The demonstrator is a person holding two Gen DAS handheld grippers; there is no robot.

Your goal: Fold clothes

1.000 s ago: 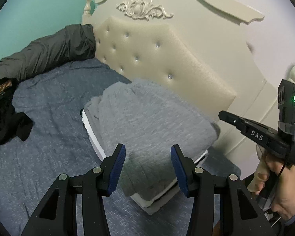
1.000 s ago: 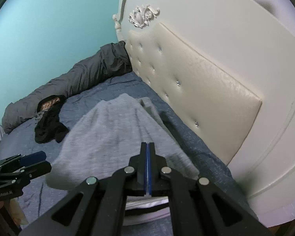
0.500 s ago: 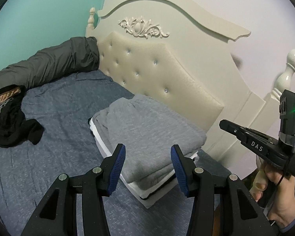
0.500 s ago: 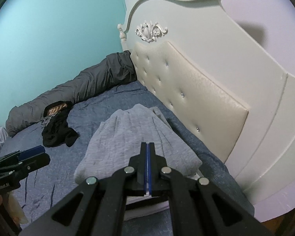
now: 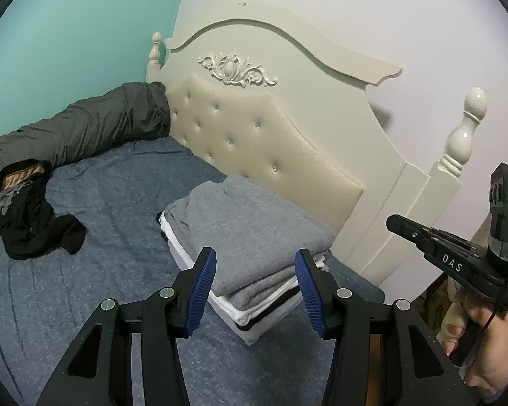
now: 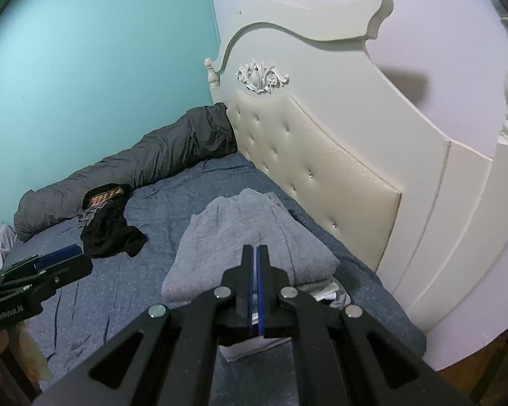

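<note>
left hand-held gripper [image 5: 255,282] agape, right hand-held gripper [image 6: 255,260] closed

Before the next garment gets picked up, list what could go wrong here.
1. The folded pile sits near the bed's edge; adding another piece could tip it off.
2. The black garment lies crumpled, tangled with other cloth; a pinch may lift both.
3. The right gripper is shut and must open first.

Black tool [image 5: 255,284], ribbed blue pads [image 5: 202,291]
</note>
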